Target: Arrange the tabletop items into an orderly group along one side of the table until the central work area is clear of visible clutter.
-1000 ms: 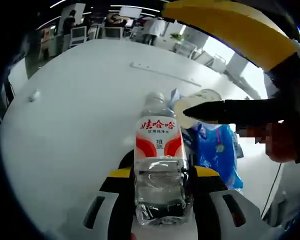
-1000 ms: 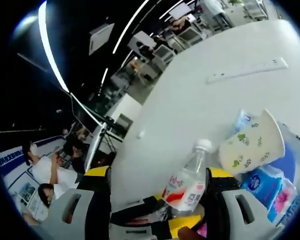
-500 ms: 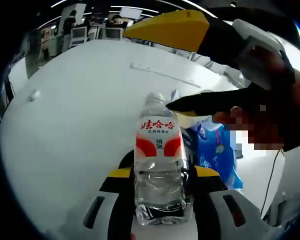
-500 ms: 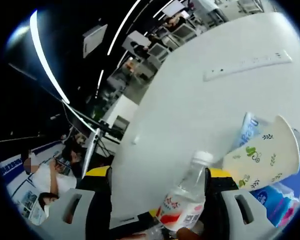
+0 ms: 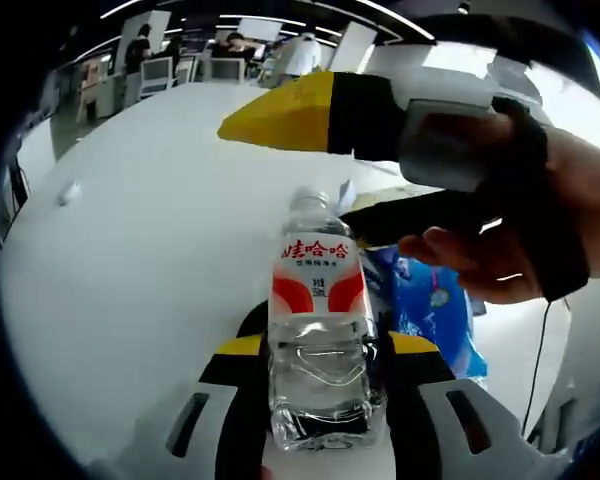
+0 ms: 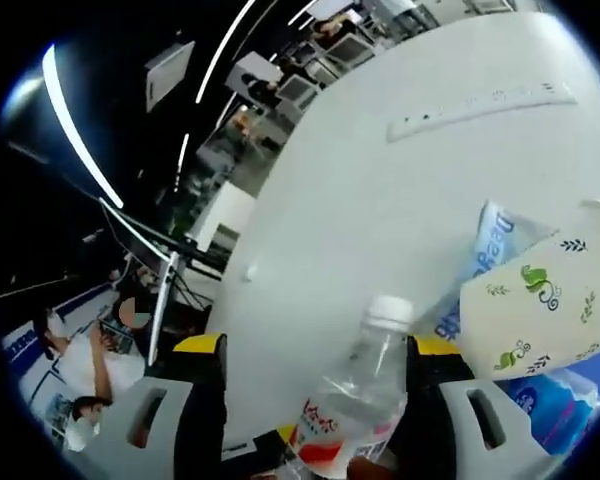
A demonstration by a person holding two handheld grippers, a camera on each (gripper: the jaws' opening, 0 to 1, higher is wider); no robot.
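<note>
A clear water bottle with a red and white label lies between my left gripper's jaws, which are shut on its lower body. My right gripper reaches in from the right, held by a hand. It is open, one yellow jaw above the bottle's cap and one black jaw just right of it. In the right gripper view the bottle rises between the wide-apart jaws of the right gripper. A paper cup with a leaf print lies on a blue tissue pack to the right.
The white table stretches away to the left and far side. On it lie a white power strip and a small white object. The blue tissue pack sits right of the bottle. Office desks and people fill the background.
My right gripper has moved left across the left gripper view, closing in over the bottle's cap. The left gripper still holds the bottle in the same place.
</note>
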